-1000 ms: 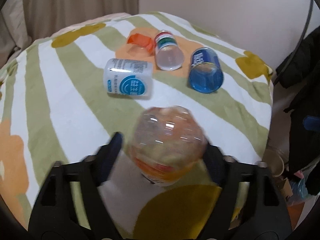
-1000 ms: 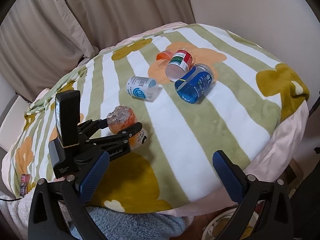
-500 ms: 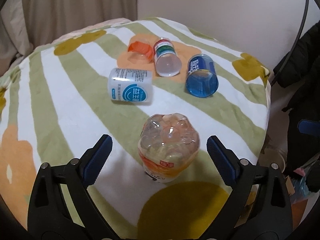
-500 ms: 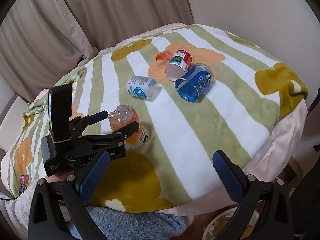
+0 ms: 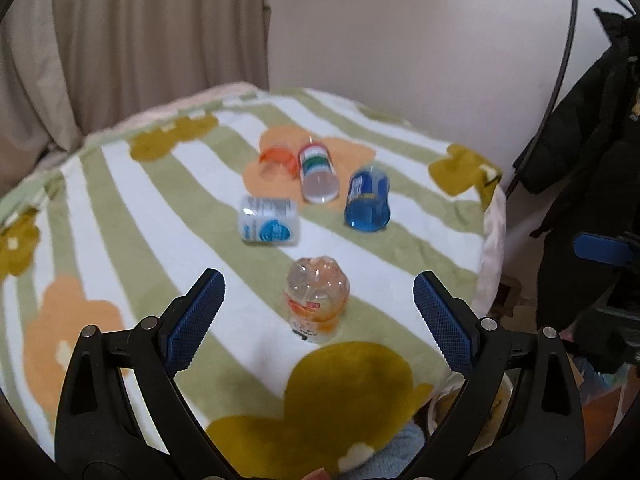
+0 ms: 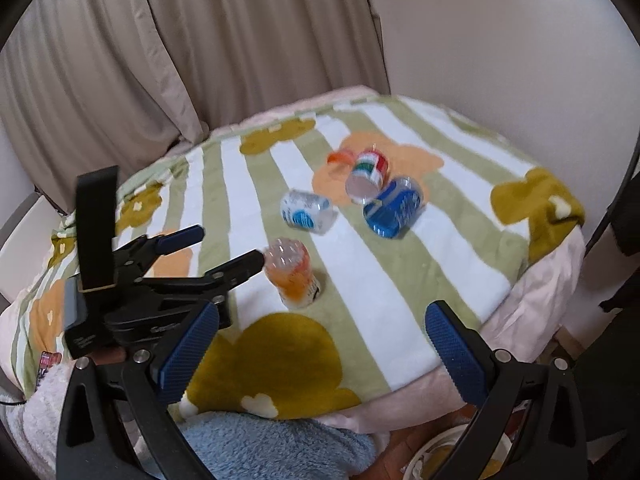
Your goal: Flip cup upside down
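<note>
left wrist view: blurred upturned cup between wide-apart left fingers; right fingers likewise spread.

We take this for a room in a home, most likely a bedroom. The things lie on a soft surface spread with a fleece blanket in green and white stripes with yellow and orange flowers, its far edge draping over pale pink bedding at 3 o'clock; whether it is a bed or a padded bench we cannot tell. Beige curtains hang in folds from 10 to 12 o'clock against a plain white wall. At 3 o'clock in the left wrist view dark coats hang from a stand. A light blue towelling cloth lies at 6 o'clock.
</note>
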`<state>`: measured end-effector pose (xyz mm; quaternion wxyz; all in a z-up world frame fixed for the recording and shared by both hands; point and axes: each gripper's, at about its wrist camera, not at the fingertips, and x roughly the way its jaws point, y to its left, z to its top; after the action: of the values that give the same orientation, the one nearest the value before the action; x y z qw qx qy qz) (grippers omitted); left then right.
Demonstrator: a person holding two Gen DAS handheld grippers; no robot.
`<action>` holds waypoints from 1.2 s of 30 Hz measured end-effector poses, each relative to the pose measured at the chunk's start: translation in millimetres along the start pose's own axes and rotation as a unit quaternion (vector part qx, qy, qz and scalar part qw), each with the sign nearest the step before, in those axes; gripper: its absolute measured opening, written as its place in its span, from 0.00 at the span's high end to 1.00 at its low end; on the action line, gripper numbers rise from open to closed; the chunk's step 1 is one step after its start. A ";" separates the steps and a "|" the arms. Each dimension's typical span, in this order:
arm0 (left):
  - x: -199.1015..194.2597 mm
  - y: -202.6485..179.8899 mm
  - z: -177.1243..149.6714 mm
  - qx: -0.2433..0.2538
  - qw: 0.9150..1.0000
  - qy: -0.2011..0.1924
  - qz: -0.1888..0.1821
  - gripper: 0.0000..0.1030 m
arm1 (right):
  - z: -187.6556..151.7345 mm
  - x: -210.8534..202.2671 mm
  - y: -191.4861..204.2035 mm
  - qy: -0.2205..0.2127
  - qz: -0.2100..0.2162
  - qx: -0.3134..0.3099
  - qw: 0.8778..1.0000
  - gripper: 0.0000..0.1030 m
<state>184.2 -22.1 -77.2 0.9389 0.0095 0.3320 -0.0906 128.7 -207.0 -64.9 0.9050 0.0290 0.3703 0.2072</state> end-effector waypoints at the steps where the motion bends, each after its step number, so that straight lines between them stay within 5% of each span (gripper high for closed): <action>1: -13.4 -0.1 2.1 0.000 1.000 -0.010 0.000 0.07 | 0.7 -7.1 3.1 -0.010 -0.003 -0.002 1.000 0.00; 3: -46.0 1.2 6.3 -0.003 0.999 -0.037 0.008 0.00 | 3.0 -26.2 11.6 -0.039 -0.015 -0.004 0.999 0.00; 9: -130.6 -0.1 5.2 0.010 0.991 -0.122 0.047 0.00 | 6.2 -80.2 39.4 -0.140 -0.060 -0.006 0.988 0.00; 17: -172.7 4.7 -14.7 0.001 0.982 -0.163 0.092 0.00 | -11.6 -109.9 58.4 -0.232 -0.135 -0.020 0.963 0.00; 36: -178.1 9.2 -24.2 -0.012 0.980 -0.182 0.076 0.00 | -33.8 -110.1 61.4 -0.253 -0.166 -0.035 0.952 0.00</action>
<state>34.8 18.0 14.9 0.9877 0.0073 0.1553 -0.0149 13.5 -198.1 -4.3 0.9912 -0.0136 0.1208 0.0524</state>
